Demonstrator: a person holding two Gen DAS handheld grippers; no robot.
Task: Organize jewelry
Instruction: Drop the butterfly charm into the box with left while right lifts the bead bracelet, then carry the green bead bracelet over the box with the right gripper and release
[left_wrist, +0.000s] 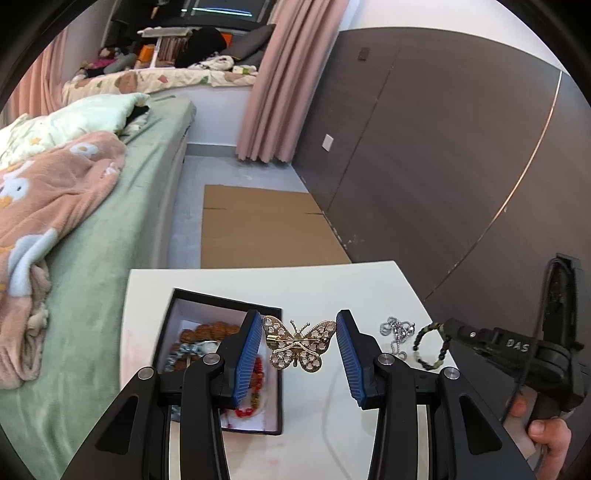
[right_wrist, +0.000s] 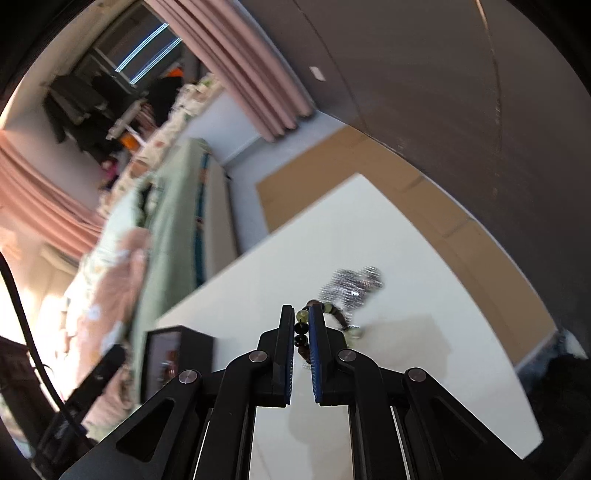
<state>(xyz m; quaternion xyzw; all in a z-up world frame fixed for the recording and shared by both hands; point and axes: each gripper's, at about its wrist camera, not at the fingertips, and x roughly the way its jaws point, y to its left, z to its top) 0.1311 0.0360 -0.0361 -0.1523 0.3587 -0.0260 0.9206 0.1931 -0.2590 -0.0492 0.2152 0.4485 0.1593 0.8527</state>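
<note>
A gold butterfly brooch (left_wrist: 297, 344) is held between the blue pads of my left gripper (left_wrist: 299, 332), wing tips touching each pad, above the white table (left_wrist: 314, 288). A black box (left_wrist: 221, 306) at the left holds several bead bracelets, brown, blue and red. A silver chain (left_wrist: 397, 332) lies on the table to the right. My right gripper (right_wrist: 302, 328) is shut on a dark and green bead bracelet (right_wrist: 301, 325); the bracelet also shows in the left wrist view (left_wrist: 432, 345). The silver chain (right_wrist: 354, 286) lies just beyond it.
A bed with green sheet and pink blanket (left_wrist: 74, 221) stands left of the table. Flat cardboard (left_wrist: 266, 229) lies on the floor beyond the table. A dark wall panel (left_wrist: 443, 166) runs along the right. Pink curtains (left_wrist: 288, 81) hang at the back.
</note>
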